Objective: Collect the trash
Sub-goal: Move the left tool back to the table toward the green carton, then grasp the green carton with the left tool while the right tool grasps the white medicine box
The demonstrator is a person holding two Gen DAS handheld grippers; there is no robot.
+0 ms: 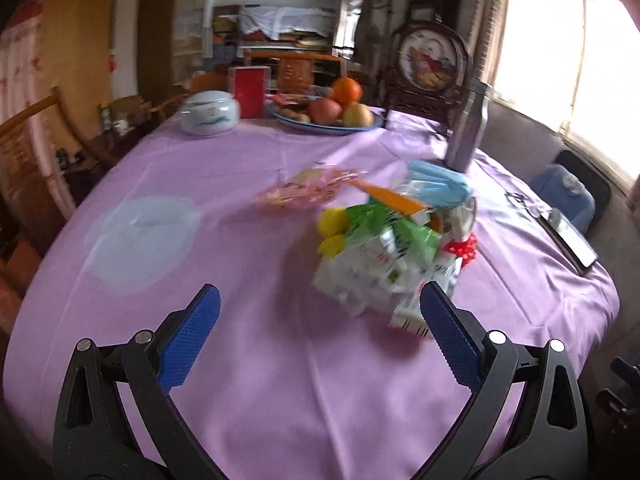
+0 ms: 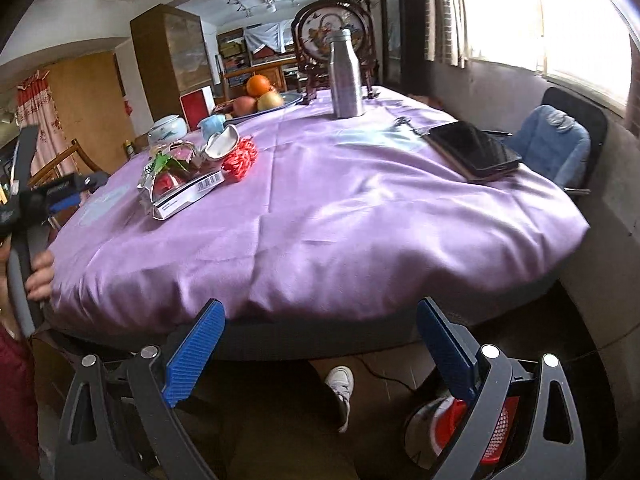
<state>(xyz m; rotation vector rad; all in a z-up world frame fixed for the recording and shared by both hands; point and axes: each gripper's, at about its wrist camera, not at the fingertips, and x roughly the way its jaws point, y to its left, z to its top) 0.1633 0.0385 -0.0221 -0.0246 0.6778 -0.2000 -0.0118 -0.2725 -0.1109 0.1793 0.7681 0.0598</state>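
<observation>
Trash pile (image 1: 396,248) lies just beyond the spread, empty left hand-held gripper (image 1: 320,308).

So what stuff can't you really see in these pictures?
- Trash pile, left wrist view: motion blur smears the wrappers, so their print is unreadable.
- Red bin, right wrist view: mostly hidden behind the right claw finger.
- Pink wrapper, left wrist view: too blurred to tell its contents.
- Window, both views: glare hides outside.
- Person, right wrist view: only a hand shows, cut off by the edge.
</observation>
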